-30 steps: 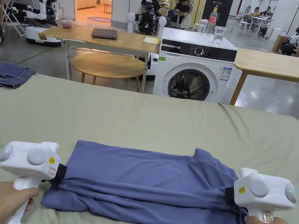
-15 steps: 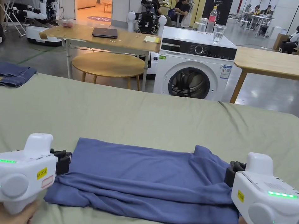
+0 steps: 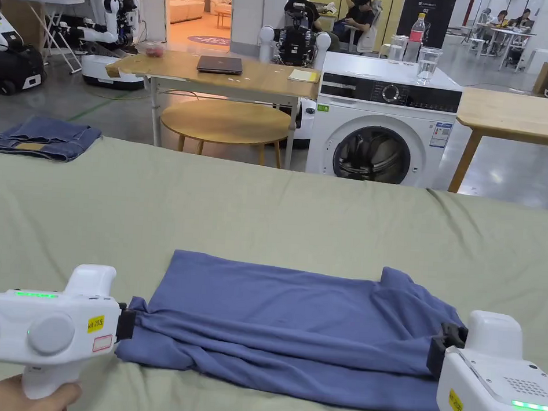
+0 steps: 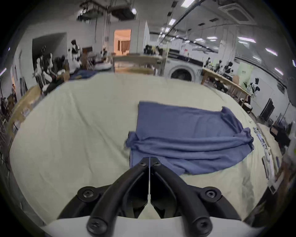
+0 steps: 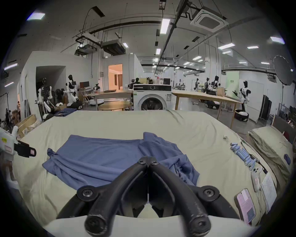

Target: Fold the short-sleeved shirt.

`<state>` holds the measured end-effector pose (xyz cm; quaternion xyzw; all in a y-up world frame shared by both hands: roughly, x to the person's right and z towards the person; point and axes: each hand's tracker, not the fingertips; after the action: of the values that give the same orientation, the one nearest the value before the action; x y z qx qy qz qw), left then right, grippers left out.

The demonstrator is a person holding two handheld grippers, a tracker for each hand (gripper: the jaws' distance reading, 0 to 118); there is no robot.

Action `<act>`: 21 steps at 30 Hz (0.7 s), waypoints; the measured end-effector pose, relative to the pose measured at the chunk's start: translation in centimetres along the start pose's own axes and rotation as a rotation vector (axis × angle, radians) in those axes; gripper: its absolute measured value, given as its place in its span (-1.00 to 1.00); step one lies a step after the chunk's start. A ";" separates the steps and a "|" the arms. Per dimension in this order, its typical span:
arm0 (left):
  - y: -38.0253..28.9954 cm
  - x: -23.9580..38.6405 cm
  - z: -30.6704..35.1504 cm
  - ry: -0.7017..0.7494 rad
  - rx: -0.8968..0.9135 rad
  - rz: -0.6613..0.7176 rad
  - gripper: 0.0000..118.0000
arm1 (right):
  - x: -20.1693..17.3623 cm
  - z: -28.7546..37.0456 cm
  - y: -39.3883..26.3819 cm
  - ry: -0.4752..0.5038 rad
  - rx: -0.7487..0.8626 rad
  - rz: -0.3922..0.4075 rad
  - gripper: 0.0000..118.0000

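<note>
The blue short-sleeved shirt (image 3: 294,326) lies folded into a wide band on the green bed cover (image 3: 208,211), with its near part bunched in long creases. My left gripper (image 3: 125,325) hovers just off the shirt's left end, jaws shut and empty. In the left gripper view its tips (image 4: 149,158) point at the shirt (image 4: 184,128). At the shirt's right end, my right gripper (image 3: 447,344) is also shut with no cloth between the jaws. The right gripper view has its tips (image 5: 148,158) above the shirt (image 5: 99,157) and the left gripper (image 5: 30,151) apart from the cloth.
Folded jeans (image 3: 42,138) lie at the bed's far left corner. A washing machine (image 3: 385,128) and wooden tables stand beyond the bed. On the bed's right side lie a phone (image 5: 245,205), several small blue tubes (image 5: 241,154) and a pillow (image 5: 272,147).
One second ago both grippers held the shirt's ends low on the bed. They have let go, turned upright and drawn a little outward. The head camera has panned left.
</note>
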<state>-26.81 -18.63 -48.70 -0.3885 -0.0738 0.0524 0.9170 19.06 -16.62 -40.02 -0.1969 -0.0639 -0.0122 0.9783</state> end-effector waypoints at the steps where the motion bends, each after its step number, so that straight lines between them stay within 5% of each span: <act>1: 0.5 -0.7 -1.0 -0.011 -0.041 0.008 -1.00 | 0.3 0.0 -0.2 0.001 -0.007 -0.004 -1.00; 3: 1.3 -1.0 -2.4 -0.019 -0.122 0.021 -1.00 | 0.6 -0.3 -0.4 -0.003 -0.030 0.002 -1.00; 6: 2.6 -1.8 -5.0 -0.049 -0.234 0.059 -0.29 | 1.2 -0.5 -0.9 -0.013 -0.053 0.002 -1.00; 9: 2.9 -1.5 -6.9 -0.015 -0.300 0.076 -0.12 | 1.7 -0.8 -1.4 -0.028 -0.072 0.000 -1.00; 15: 1.8 -1.2 -10.8 0.059 -0.418 0.044 -0.16 | 2.6 -1.0 -1.9 -0.040 -0.116 0.000 -1.00; 19: 0.8 1.3 -9.2 0.101 -0.375 -0.104 -0.82 | 3.1 -1.5 -2.3 -0.044 -0.145 0.001 -1.00; 21: 0.4 1.9 -8.7 0.107 -0.366 -0.139 -0.85 | 3.6 -2.4 -2.6 -0.037 -0.174 -0.006 -1.00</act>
<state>-23.47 -24.18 -54.76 -0.5450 -0.0598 -0.0460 0.8350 22.80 -19.93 -40.77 -0.2809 -0.0811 -0.0171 0.9562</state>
